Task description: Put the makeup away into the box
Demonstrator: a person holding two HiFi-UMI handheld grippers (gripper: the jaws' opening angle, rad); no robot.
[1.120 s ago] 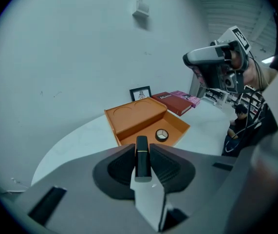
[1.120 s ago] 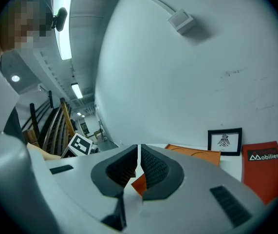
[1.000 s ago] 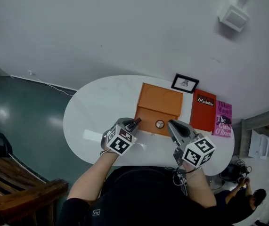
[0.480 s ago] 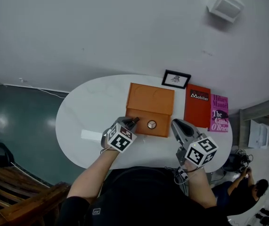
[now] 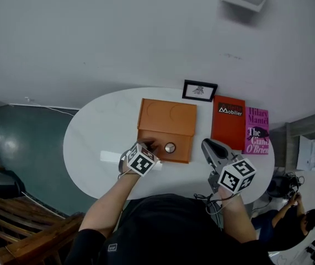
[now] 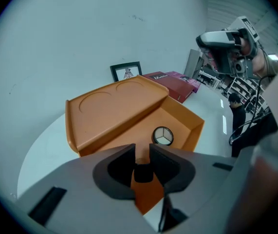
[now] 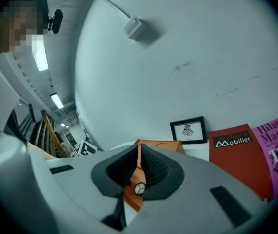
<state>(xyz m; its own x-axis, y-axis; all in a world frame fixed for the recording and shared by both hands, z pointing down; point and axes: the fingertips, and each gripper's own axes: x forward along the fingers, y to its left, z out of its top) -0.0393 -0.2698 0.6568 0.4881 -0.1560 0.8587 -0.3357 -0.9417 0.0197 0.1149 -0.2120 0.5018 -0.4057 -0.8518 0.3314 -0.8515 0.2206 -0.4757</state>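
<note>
The orange box [image 5: 166, 117] lies open in the middle of the white table, its lid laid back. A round compact [image 5: 170, 147] rests in its front tray and also shows in the left gripper view as the compact [image 6: 162, 136]. My left gripper [image 5: 149, 146] hangs over the tray's left part, shut on a small dark makeup tube [image 6: 142, 172] that sits between its pads. My right gripper [image 5: 206, 144] is shut and holds nothing, just right of the box. In the right gripper view, the right gripper [image 7: 139, 156] points toward the box [image 7: 164, 145].
Behind the box stands a small framed picture [image 5: 199, 90]. A red book [image 5: 227, 123] and a pink book [image 5: 257, 130] lie to the right. A white flat item [image 5: 111, 157] lies on the table [image 5: 91, 137] left of my left hand.
My left gripper has moved forward and down with the tube, now over the box's tray. My right gripper has drifted right, away from the box.
</note>
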